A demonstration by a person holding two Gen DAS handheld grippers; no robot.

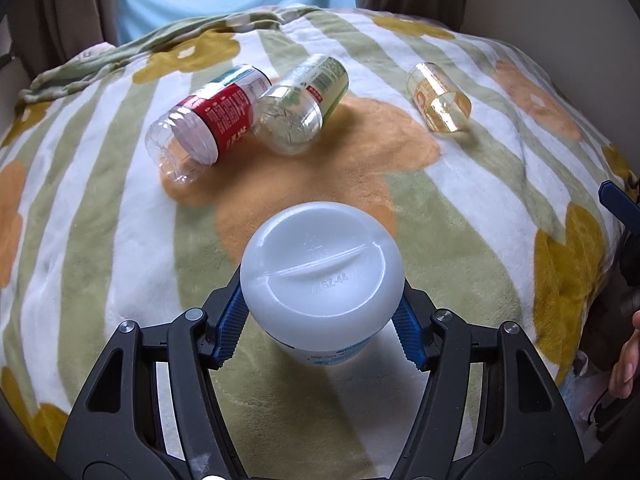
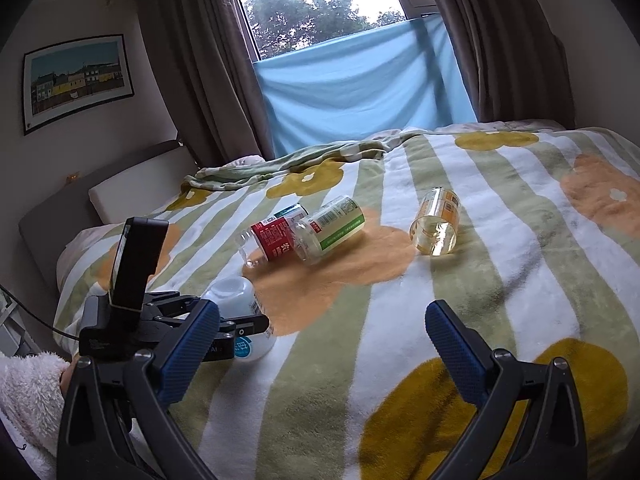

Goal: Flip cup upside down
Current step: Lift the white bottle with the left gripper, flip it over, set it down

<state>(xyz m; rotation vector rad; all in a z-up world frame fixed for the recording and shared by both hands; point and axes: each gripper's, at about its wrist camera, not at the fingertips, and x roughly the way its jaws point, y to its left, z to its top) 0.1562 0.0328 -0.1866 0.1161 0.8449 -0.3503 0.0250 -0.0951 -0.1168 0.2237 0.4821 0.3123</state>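
A white plastic cup (image 1: 322, 280) with a blue label sits between the blue pads of my left gripper (image 1: 320, 330), which is shut on its sides. Its base faces the camera and its mouth points down toward the blanket. In the right wrist view the same cup (image 2: 234, 294) appears tilted at the left, base up, low over the blanket, held by the left gripper (image 2: 238, 322). My right gripper (image 2: 320, 320) hangs open over the blanket with nothing between its fingers, to the right of the cup.
Three clear cups lie on their sides on the striped flower blanket (image 1: 460, 208): a red-label one (image 1: 208, 120), a green-label one (image 1: 300, 100) touching it, and a yellow-tinted one (image 1: 438, 98) apart at the right. A person's hand (image 1: 624, 364) shows at the right edge.
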